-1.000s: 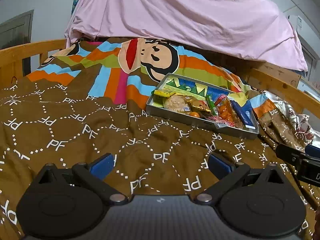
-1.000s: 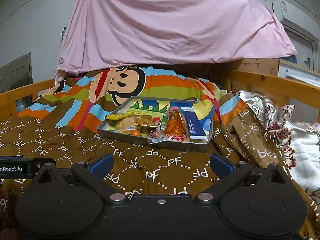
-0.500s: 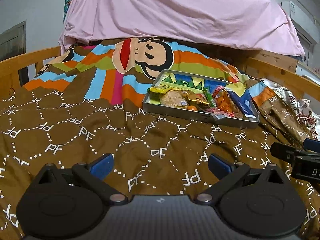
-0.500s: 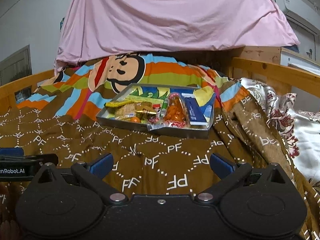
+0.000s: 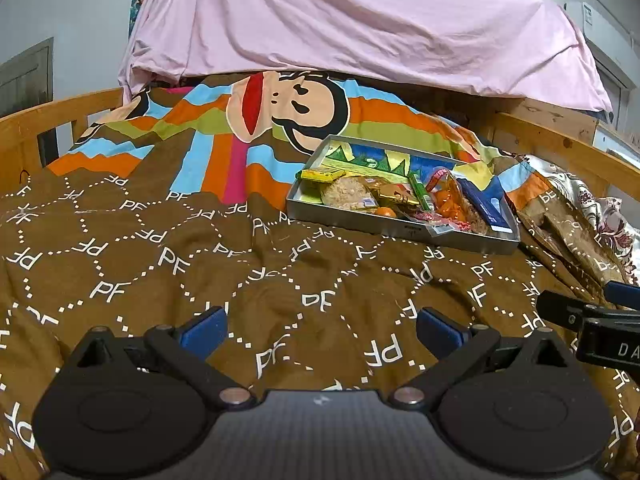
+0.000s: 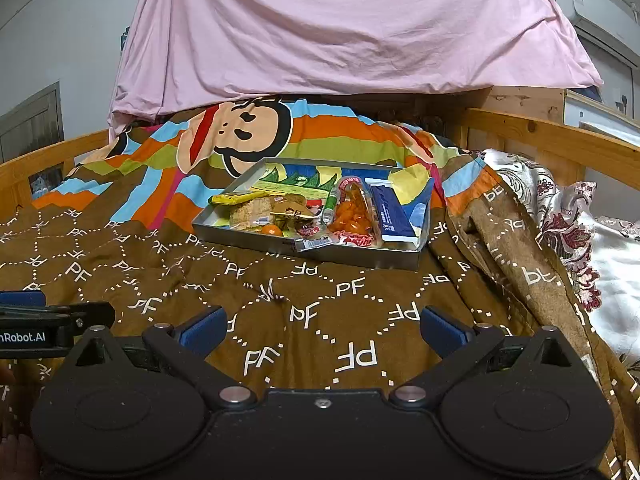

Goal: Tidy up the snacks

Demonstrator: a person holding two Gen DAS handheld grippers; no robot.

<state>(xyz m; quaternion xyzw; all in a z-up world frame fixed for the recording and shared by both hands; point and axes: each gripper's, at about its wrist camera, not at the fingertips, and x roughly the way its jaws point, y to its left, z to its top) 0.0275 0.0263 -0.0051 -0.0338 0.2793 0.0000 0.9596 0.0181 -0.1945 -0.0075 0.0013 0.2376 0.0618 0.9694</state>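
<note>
A grey metal tray (image 5: pixel 376 222) (image 6: pixel 352 256) lies on the brown quilt ahead of both grippers. Inside lie several snacks: a yellow bar (image 6: pixel 234 199), a round cracker pack (image 5: pixel 346 194), a green tube (image 6: pixel 330 203), an orange-filled clear bag (image 6: pixel 354 216) and a blue box (image 6: pixel 390 214). My left gripper (image 5: pixel 320 330) stands open low over the quilt, well short of the tray, holding nothing. Equally wide open and bare is my right gripper (image 6: pixel 323 330), also short of the tray. Each gripper's body shows at the edge of the other's view.
The brown quilt (image 5: pixel 160 264) has a striped monkey print at the back (image 6: pixel 240 128). A pink sheet (image 6: pixel 340 32) drapes behind it. Wooden bed rails (image 5: pixel 52 120) (image 6: pixel 560 136) run along both sides. A floral cloth (image 6: pixel 580 240) lies to the right.
Both views have shifted slightly: the tray sits a little higher and closer in frame. Both grippers stay open and hold nothing.
</note>
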